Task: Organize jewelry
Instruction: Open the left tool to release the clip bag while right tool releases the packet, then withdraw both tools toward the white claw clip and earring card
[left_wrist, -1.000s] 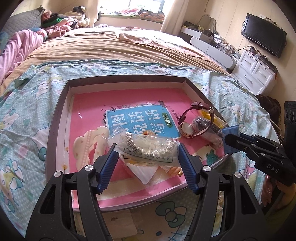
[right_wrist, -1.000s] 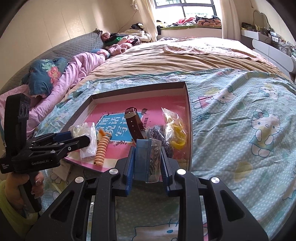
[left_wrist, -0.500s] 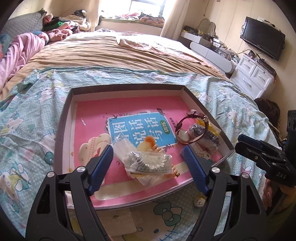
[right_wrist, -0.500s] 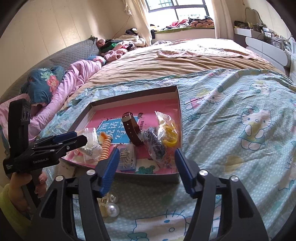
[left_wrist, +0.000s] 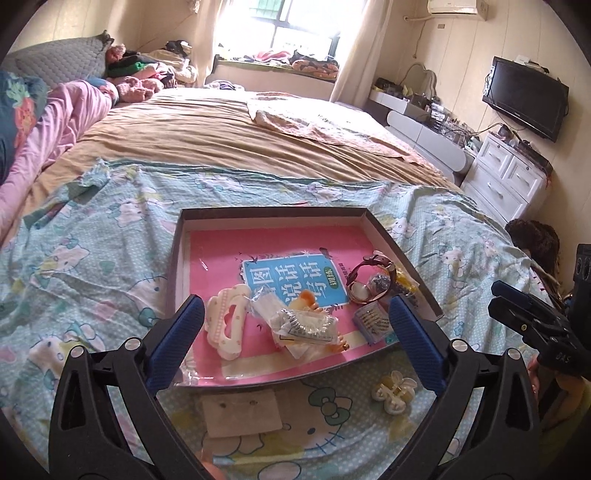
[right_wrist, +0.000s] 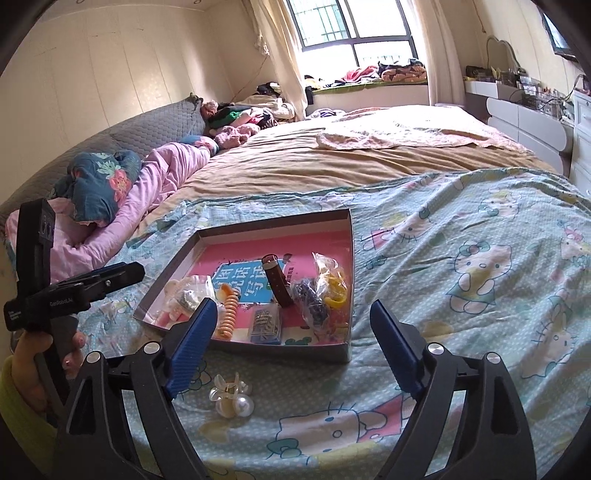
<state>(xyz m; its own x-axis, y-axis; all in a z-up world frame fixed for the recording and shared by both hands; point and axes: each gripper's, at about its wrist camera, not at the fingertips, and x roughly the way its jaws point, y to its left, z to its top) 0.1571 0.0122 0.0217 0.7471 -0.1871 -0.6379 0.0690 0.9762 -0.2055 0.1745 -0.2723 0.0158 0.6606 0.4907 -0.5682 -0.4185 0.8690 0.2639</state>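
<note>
A shallow dark box (left_wrist: 177, 258) (right_wrist: 343, 350) lined with a pink book lies on the bed. In it are a bagged silver bracelet (left_wrist: 306, 325), a white hair clip (left_wrist: 227, 325), a brown watch (left_wrist: 369, 277) (right_wrist: 279, 282), a small blue packet (left_wrist: 373, 321) (right_wrist: 264, 325), an orange coil hair tie (right_wrist: 227, 314) and bagged yellow and dark pieces (right_wrist: 325, 291). A pearl hair claw (left_wrist: 393, 391) (right_wrist: 231, 395) lies on the sheet in front of the box. My left gripper (left_wrist: 295, 343) and right gripper (right_wrist: 291, 343) are both open and empty, held back from the box's near edge.
A beige card (left_wrist: 242, 411) lies on the Hello Kitty sheet (right_wrist: 461, 277) before the box. Pink bedding and pillows (right_wrist: 159, 177) are to the left. A white dresser (left_wrist: 506, 181) and a television (left_wrist: 524, 96) stand at the right.
The left gripper opened and let go of the bagged bracelet in the box. The right gripper opened and let go of the blue packet in the box. Both drew back and rose.
</note>
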